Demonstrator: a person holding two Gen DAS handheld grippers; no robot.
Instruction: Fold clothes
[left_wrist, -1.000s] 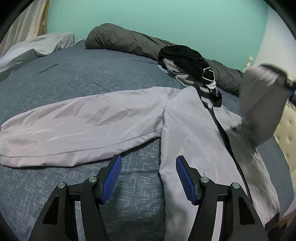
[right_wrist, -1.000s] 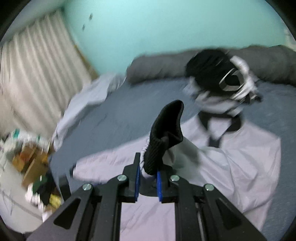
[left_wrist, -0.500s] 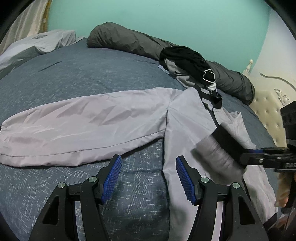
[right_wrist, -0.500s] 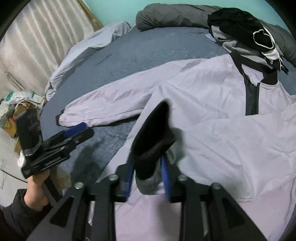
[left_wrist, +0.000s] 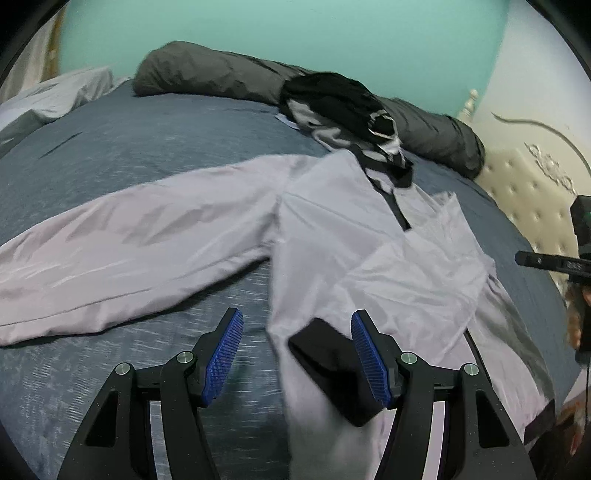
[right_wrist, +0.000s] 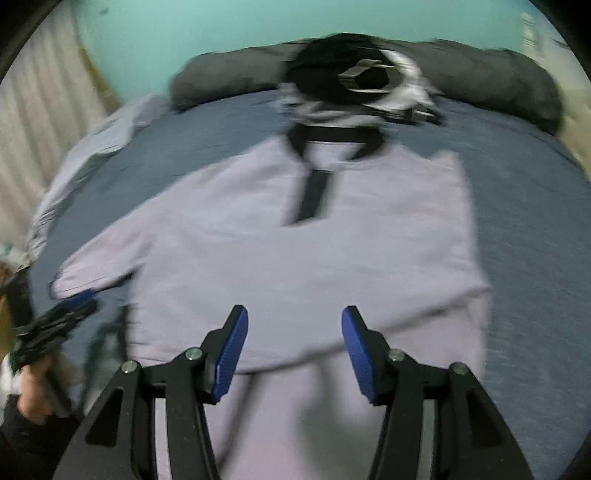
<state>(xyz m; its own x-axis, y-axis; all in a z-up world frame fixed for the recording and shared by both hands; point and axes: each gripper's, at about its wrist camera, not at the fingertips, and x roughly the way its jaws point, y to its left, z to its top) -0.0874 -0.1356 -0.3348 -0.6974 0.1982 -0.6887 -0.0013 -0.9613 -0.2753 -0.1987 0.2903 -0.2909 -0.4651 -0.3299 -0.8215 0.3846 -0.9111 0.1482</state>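
From my left wrist camera I see the light purple jacket (left_wrist: 332, 236) lying flat on the blue bed cover (left_wrist: 129, 147). One long sleeve (left_wrist: 129, 251) stretches out to the left side of the picture. The other sleeve is folded over the front of the jacket, and its black cuff (left_wrist: 328, 365) lies low down, between my left claw's two blue pads and close to the right pad. My left claw (left_wrist: 297, 360) is spread apart and pinches nothing; its pads do not press the cuff. A pile of black and white clothes (left_wrist: 343, 107) sits past the jacket's collar, and a long dark grey pillow (left_wrist: 229, 74) lies behind it by the green wall (left_wrist: 295, 33). At the right edge I see part of my right claw, held in a hand (left_wrist: 576, 314). From my right wrist camera the picture is blurry. The jacket (right_wrist: 295, 258) fills the middle of the bed, with its black collar and zip strip (right_wrist: 314, 195) pointing away from me. My right claw (right_wrist: 293, 356) has just been opening, and now it is spread apart with nothing between its pads, just the jacket lying under it. At the left edge I see my left claw (right_wrist: 55, 325) in my other hand (right_wrist: 33, 398).
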